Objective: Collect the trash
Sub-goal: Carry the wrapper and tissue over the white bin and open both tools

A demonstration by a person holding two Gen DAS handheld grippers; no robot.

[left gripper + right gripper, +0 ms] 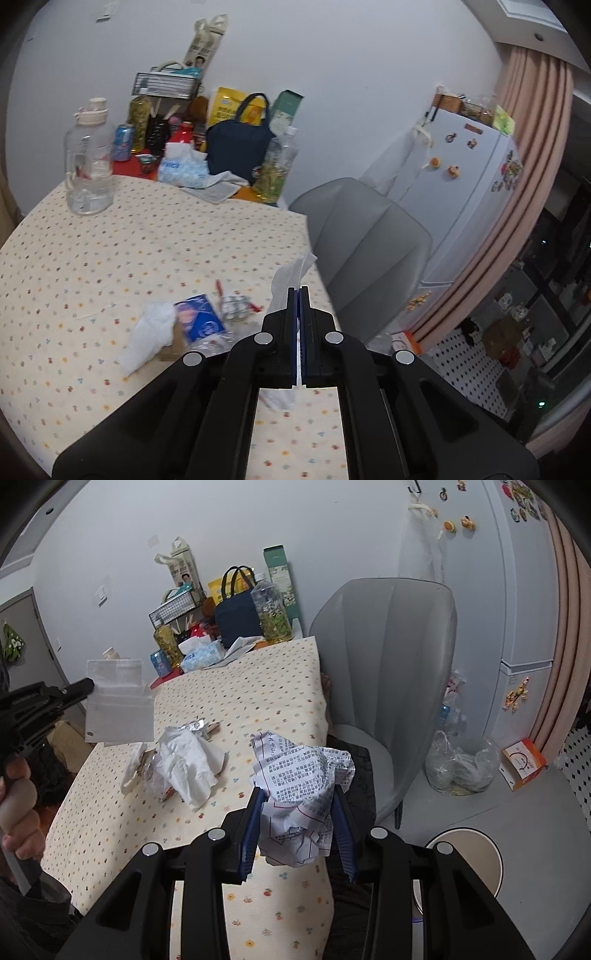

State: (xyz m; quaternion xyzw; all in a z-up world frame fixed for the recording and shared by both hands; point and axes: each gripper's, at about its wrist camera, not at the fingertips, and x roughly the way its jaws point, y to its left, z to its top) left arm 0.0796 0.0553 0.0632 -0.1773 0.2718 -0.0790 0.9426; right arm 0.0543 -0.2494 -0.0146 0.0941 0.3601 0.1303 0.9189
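My left gripper (299,291) is shut on a clear plastic bag (291,273), held above the table; the right wrist view shows that bag (118,701) hanging flat from the left gripper (86,685). My right gripper (299,797) is shut on a crumpled printed paper (299,775), above the table's near edge. On the dotted tablecloth (147,240) lie a crumpled white tissue (147,332), a blue wrapper (201,319) and foil blister packs (234,306); the tissue also shows in the right wrist view (188,760).
A grey chair (388,664) stands at the table's right side. On the floor are a clear bag of trash (458,768), an orange box (524,762) and a round beige bin lid (472,856). Bottles, a navy bag (236,144) and tissues (184,170) crowd the far table end. A white fridge (461,184) is right.
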